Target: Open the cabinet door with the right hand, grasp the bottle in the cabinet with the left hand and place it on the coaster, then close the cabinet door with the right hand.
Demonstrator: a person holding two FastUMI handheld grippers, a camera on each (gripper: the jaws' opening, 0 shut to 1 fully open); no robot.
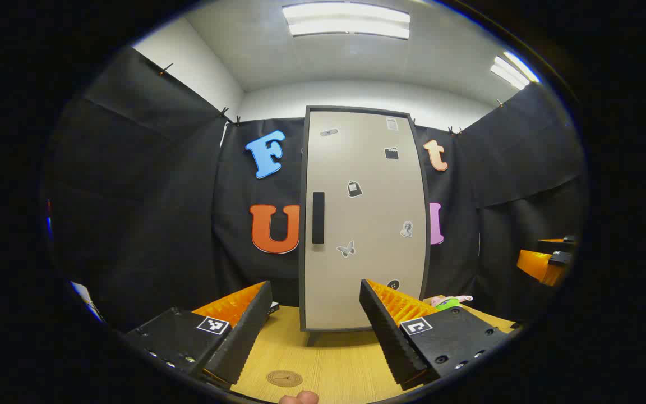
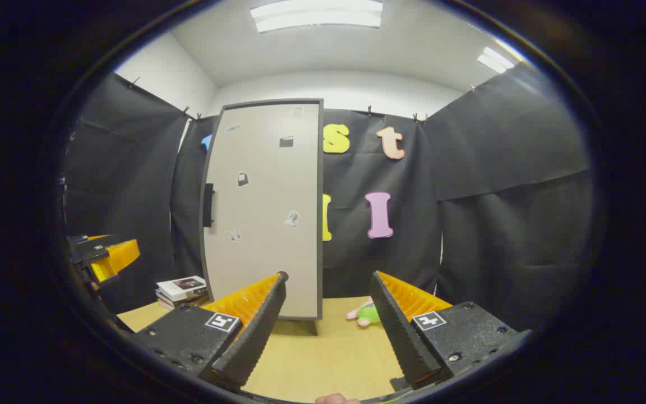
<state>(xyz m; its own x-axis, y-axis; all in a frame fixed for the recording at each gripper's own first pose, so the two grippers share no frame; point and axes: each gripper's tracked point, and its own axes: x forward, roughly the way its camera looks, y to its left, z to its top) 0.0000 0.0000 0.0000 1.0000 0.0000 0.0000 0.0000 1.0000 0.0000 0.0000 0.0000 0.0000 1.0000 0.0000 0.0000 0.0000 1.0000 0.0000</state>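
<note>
- A stack of books (image 2: 181, 289) lies on the bench (image 2: 323, 359) at the far left in the right gripper view, just left of the cabinet; it has no part in the task.
- The left gripper (image 1: 314, 328) hovers low over the bench with its fingers wide apart and nothing between them. It faces the cabinet front squarely.
- The coaster (image 1: 284, 378), a small round disc, lies on the bench close in front of the left gripper and is bare, so the placing step is not yet done.
- The cabinet door (image 1: 365, 219) is shut flush in its frame, with its dark handle (image 1: 318, 217) on the left edge. The opening step looks not yet begun.
- The bottle cannot be seen; judging from the task, it is behind the shut door.
- The right gripper (image 2: 328, 331) is held off to the right of the cabinet, well apart from the handle, with its fingers spread wide on nothing.
- A small pink and green toy (image 2: 365, 314) lies on the bench right of the cabinet foot.
- All of the task appears left: open, grasp, place, close.
</note>
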